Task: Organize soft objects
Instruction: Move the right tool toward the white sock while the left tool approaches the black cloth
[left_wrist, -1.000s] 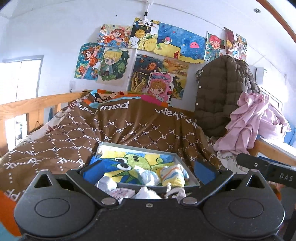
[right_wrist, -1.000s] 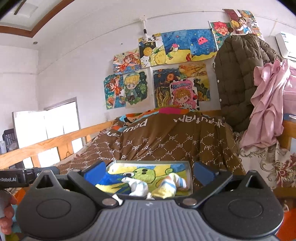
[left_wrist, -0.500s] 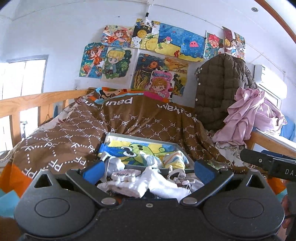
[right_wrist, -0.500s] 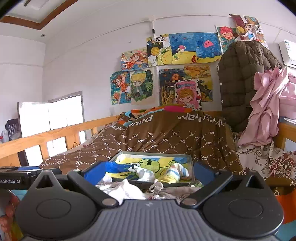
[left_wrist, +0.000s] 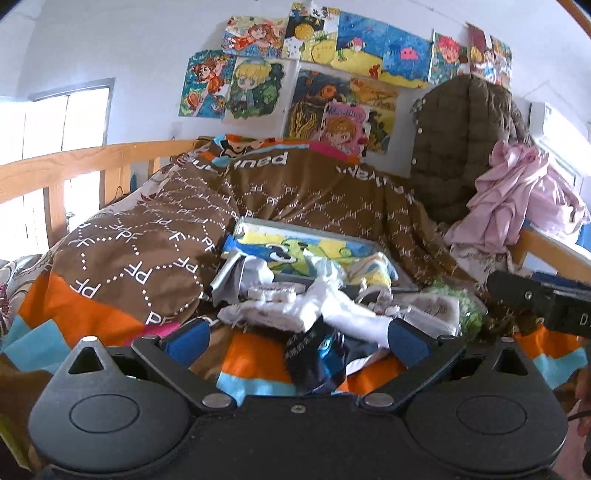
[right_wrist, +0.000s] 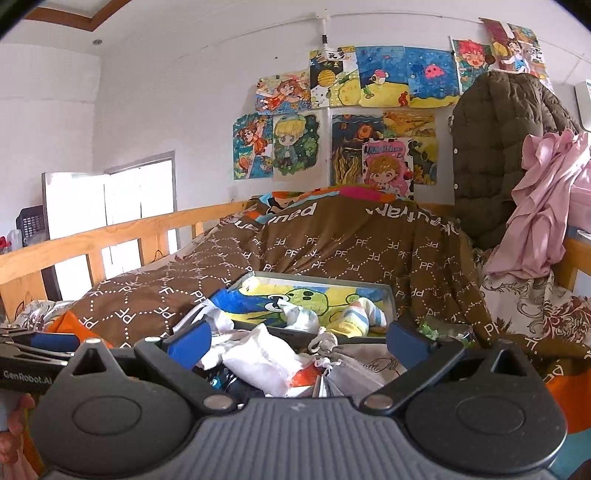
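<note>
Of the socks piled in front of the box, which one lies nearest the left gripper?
The dark navy-and-black sock, lying on the orange blanket patch between the left gripper's open blue fingers. The white socks lie beyond it, toward the cartoon-lined box.

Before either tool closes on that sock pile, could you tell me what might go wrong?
The white socks lie tangled over the dark sock, so the open left tool may grab several at once. The tray sits tilted on the rumpled brown blanket, so socks dropped in carelessly could tip it.
</note>
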